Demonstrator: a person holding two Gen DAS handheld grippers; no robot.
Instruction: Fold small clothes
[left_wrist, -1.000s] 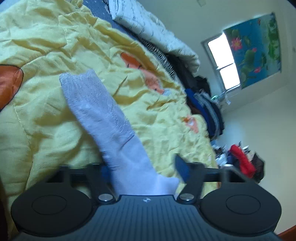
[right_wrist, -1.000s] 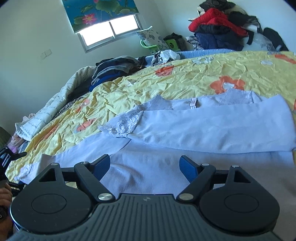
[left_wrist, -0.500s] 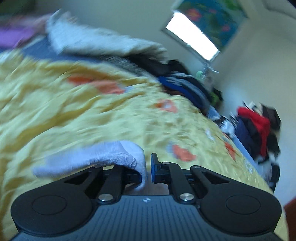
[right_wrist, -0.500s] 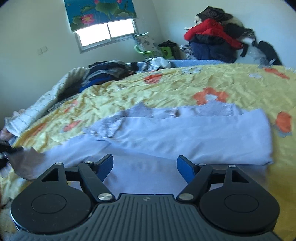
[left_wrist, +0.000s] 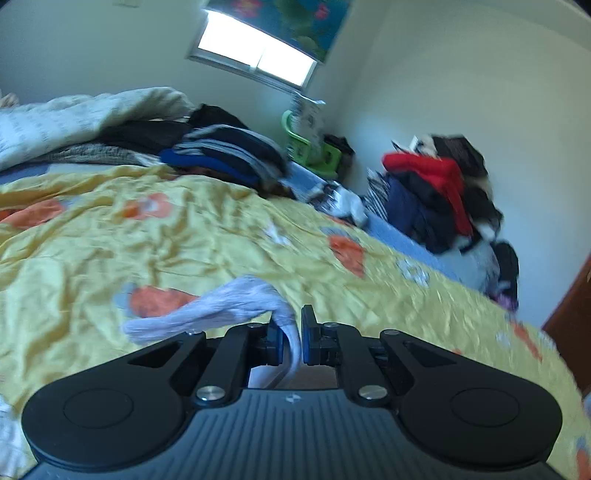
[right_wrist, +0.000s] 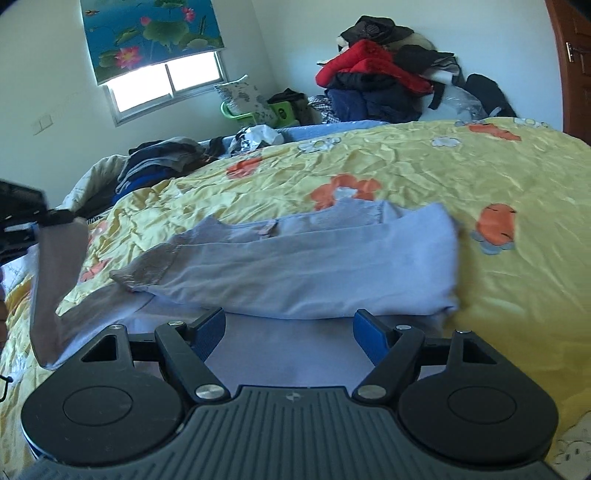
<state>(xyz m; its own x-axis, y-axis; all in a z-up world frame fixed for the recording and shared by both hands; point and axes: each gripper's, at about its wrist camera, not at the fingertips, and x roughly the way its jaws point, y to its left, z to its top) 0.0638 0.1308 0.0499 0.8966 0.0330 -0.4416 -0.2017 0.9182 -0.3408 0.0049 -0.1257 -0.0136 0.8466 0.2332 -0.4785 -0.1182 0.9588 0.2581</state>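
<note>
A pale lavender long-sleeved top (right_wrist: 314, 266) lies partly folded on the yellow flowered quilt (right_wrist: 443, 166), one sleeve laid across its body. My left gripper (left_wrist: 291, 338) is shut on the other sleeve's end (left_wrist: 221, 306) and holds it lifted above the quilt. In the right wrist view that lifted sleeve (right_wrist: 55, 280) hangs from the left gripper (right_wrist: 48, 219) at the far left. My right gripper (right_wrist: 288, 332) is open and empty, low over the top's near edge.
Folded dark clothes (left_wrist: 221, 155) and a white duvet (left_wrist: 74, 118) lie along the bed's far side. A heap of red and dark clothes (right_wrist: 380, 81) stands by the wall. A brown door (right_wrist: 576, 66) is at the right.
My left gripper closed on the sleeve end and lifted it, swinging toward the top's body. The right gripper stayed open and drew back a little.
</note>
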